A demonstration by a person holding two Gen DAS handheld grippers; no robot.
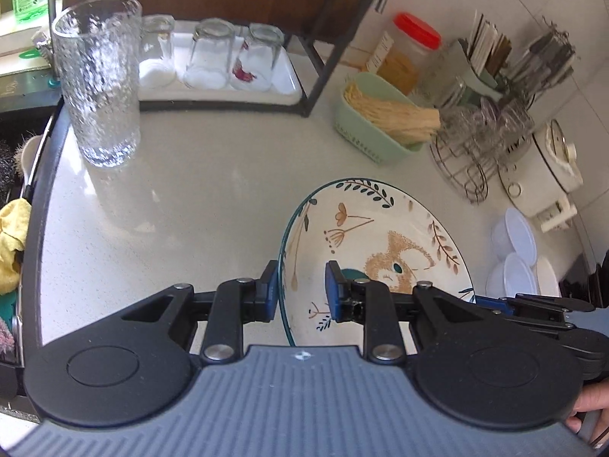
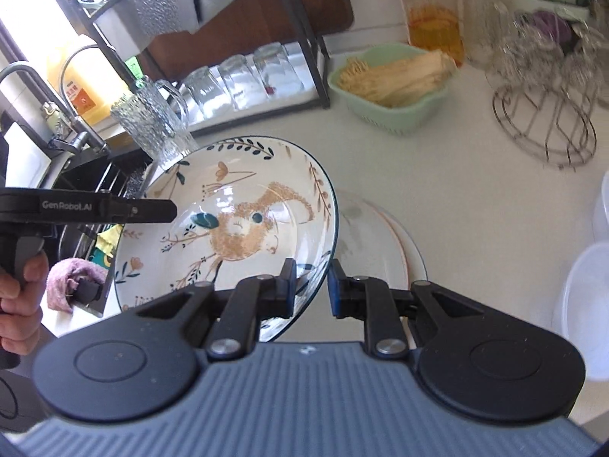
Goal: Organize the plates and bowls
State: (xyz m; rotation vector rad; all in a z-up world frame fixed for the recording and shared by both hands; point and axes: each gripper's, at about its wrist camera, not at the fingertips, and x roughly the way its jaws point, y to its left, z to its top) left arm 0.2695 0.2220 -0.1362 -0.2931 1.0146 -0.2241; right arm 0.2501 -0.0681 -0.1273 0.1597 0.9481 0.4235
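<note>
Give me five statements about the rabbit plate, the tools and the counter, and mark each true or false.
1. The rabbit plate is tilted, its rim between the fingers of both tools. True.
2. The tall textured glass lies on its side. False: it stands upright on the counter.
3. The green basket holds pale dried noodles. True.
4. The glasses on the white tray stand mouth up. False: they are upside down.
5. The jar behind the basket has a blue lid. False: the lid is red.

The left tool and the right tool each straddle the plate's rim.
</note>
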